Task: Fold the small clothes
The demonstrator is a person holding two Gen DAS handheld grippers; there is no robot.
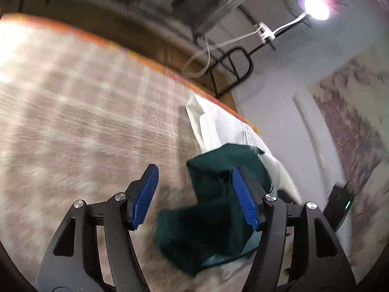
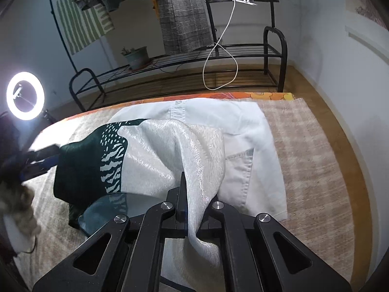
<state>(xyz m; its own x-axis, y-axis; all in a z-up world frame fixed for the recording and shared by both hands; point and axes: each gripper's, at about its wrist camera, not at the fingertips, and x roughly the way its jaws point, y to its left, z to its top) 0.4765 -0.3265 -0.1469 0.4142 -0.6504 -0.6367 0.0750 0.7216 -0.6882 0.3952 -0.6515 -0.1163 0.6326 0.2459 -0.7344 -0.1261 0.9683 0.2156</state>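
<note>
The right gripper is pinched shut on a silvery white fold of the garment, a shiny piece that runs from white through a zebra-like print into dark green; the cloth rises in a peak to the jaws and drapes down over the gripper body, while the rest sags over the white shorts lying flat on the beige checked mat; the left gripper is spread wide, its blue pads holding nothing, with the green end of the garment crumpled just beside and partly behind the right-hand pad; that view is smeared with motion, so whether cloth touches the pad cannot be told; in my judgement the fold is only being set up, with one end lifted and the other loose; the risk is that the slippery fabric slides out of the single pinch, or that the dangling green end drags the shorts beneath askew; the left gripper could also close on a bunched double layer rather than a clean edge, giving a crooked fold.
</note>
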